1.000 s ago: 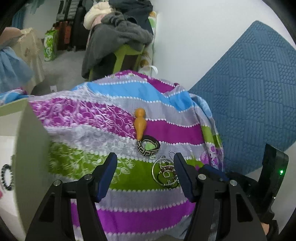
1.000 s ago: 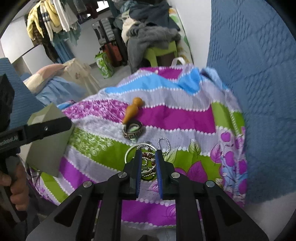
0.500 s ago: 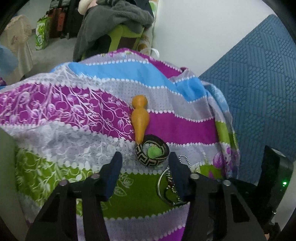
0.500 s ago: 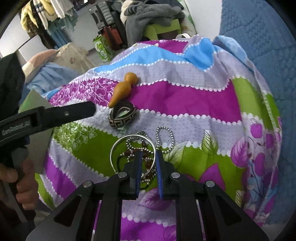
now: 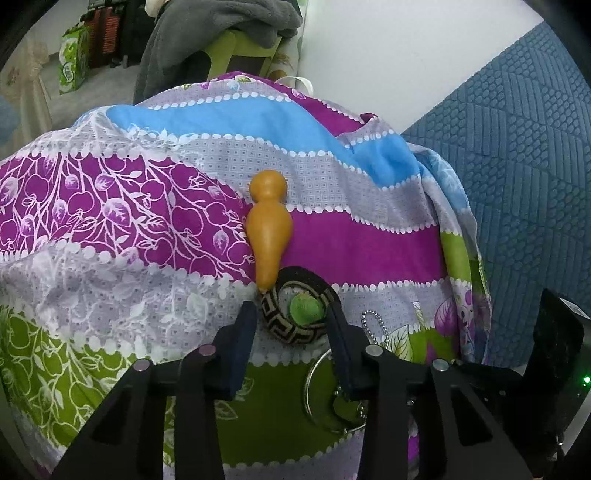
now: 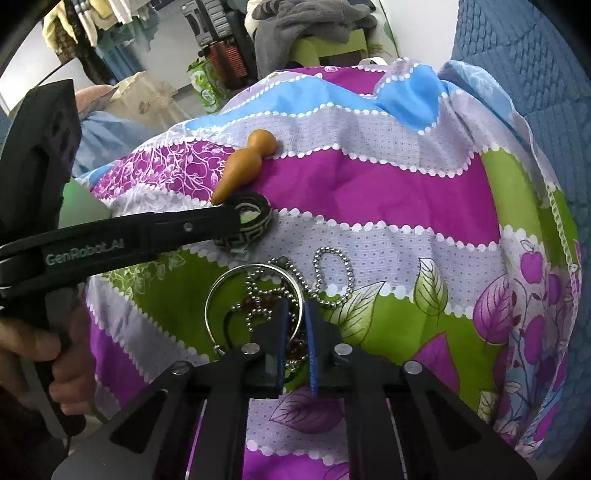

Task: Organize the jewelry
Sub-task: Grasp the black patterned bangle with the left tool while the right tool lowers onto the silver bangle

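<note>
A black bangle with a gold key pattern (image 5: 295, 314) lies on the striped cloth (image 5: 147, 221), a green lump inside it. My left gripper (image 5: 291, 325) is open, its fingers on either side of the bangle; it also shows in the right wrist view (image 6: 236, 218) at the bangle (image 6: 255, 229). An orange gourd-shaped piece (image 5: 269, 229) lies just beyond. My right gripper (image 6: 295, 332) is nearly shut over a silver hoop (image 6: 221, 291) tangled with bead chains (image 6: 332, 277) and dark red beads. Whether it grips them I cannot tell.
The cloth covers a rounded mound. A blue quilted cushion (image 5: 517, 147) stands to the right against a white wall. A green stool with grey clothes (image 5: 229, 29) and bags stand behind on the floor.
My left gripper has moved forward and narrowed around the black bangle. My right gripper has come lower over the hoop and chains, still nearly shut. The pale box has left the left wrist view.
</note>
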Motion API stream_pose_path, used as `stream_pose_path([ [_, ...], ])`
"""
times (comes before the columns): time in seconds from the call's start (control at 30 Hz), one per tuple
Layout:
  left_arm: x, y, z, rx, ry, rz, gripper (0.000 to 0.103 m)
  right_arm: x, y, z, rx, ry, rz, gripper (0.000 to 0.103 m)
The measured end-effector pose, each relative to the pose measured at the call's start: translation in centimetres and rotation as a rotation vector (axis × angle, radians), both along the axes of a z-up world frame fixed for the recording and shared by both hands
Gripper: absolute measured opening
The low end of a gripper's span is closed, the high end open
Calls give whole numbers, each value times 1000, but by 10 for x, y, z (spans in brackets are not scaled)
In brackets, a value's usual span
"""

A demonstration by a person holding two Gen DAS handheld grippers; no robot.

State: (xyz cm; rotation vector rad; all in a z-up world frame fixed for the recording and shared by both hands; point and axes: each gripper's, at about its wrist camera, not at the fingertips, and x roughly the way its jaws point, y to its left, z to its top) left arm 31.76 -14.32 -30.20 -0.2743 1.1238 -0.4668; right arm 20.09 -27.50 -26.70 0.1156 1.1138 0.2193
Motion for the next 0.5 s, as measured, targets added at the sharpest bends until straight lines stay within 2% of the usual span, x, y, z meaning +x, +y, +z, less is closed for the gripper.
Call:
stream_pose_path([
  [0.13, -2, -5, 0, -2, -5, 1, 27, -1, -2, 1, 3, 2, -8, 3],
  [0.2, -4, -5, 2, 8, -16, 8, 18, -1, -1, 2, 2, -2, -11, 3],
  [0.23, -4, -4, 3, 18, -17, 14, 5, -2, -2, 4, 5, -5, -13, 3],
  [0.33, -4, -2, 0, 21, 7, 14, 5, -2, -3, 8, 21, -15, -21, 3],
  [0.5, -14, 6, 11, 30, -13, 26, 5, -5, -1, 16, 29, -35, -25, 2],
])
